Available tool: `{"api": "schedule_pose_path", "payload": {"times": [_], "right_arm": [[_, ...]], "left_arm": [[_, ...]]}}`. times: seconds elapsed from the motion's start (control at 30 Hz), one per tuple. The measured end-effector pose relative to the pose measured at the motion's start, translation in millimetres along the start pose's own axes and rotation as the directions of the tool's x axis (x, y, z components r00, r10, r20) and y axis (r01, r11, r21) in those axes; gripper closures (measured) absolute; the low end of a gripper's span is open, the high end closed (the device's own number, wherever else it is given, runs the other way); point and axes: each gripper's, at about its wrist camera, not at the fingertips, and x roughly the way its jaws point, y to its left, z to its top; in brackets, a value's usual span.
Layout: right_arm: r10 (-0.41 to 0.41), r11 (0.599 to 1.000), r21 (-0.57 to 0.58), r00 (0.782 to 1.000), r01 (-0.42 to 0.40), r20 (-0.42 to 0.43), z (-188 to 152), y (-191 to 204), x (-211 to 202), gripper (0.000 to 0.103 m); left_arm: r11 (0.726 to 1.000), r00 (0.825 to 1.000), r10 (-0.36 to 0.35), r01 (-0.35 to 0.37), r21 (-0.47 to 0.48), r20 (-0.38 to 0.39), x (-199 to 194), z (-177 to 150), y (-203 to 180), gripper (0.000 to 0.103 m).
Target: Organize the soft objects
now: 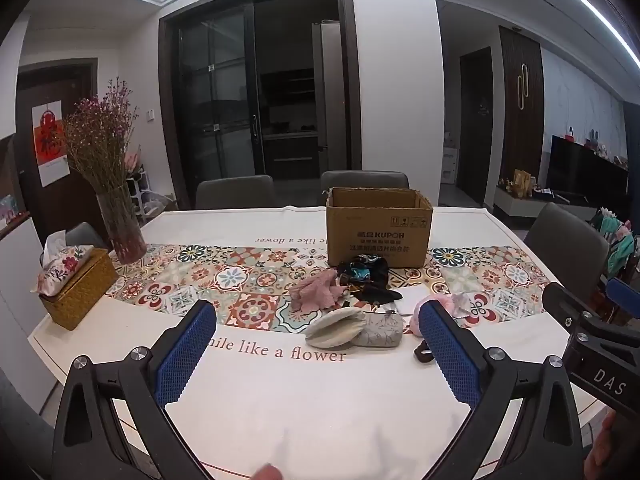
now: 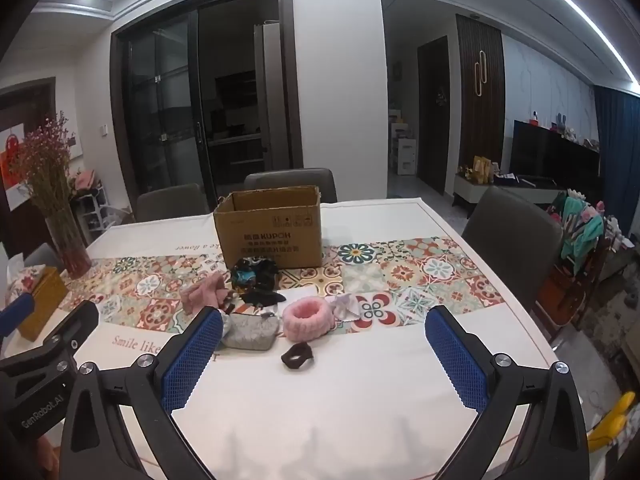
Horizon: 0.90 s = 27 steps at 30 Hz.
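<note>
Left wrist view: the left tongs (image 1: 316, 344) stand spread wide with nothing between their blue pads, angled down over the white table (image 1: 320, 408).
Soft objects, left view: a cream pouch (image 1: 334, 326) leans against a grey pouch (image 1: 380, 328); behind them a pink cloth (image 1: 316, 290) and dark patterned fabric (image 1: 362, 272) lie just in front of the open cardboard box (image 1: 378, 228).
Edges, left view: a vase of dried flowers (image 1: 120, 220) and a wicker tissue box (image 1: 78, 284) sit at far left.
Right wrist view: the right tongs (image 2: 324, 350) gape fully, holding nothing.
Soft objects, right view: a pink fluffy headband (image 2: 307, 317) lies beside the grey pouch (image 2: 250, 334); a dark scrunchie (image 2: 297, 355) sits nearest, alone on the cloth, all short of the cardboard box (image 2: 270, 232).
</note>
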Motion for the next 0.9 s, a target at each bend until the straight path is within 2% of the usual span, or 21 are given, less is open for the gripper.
{"api": "schedule_pose_path", "payload": {"times": [0.4, 0.9], "right_arm": [[-0.017, 1.0, -0.012, 1.0, 0.017, 0.011, 4, 3, -3, 0.001], [-0.007, 1.0, -0.013, 1.0, 0.007, 0.012, 1, 2, -1, 0.001]], "left_arm": [[1.0, 0.999, 0.013, -0.013, -0.003, 0.045, -13, 0, 2, 0.0], [1.0, 1.0, -0.006, 0.006, -0.009, 0.027, -7, 2, 4, 0.0]]}}
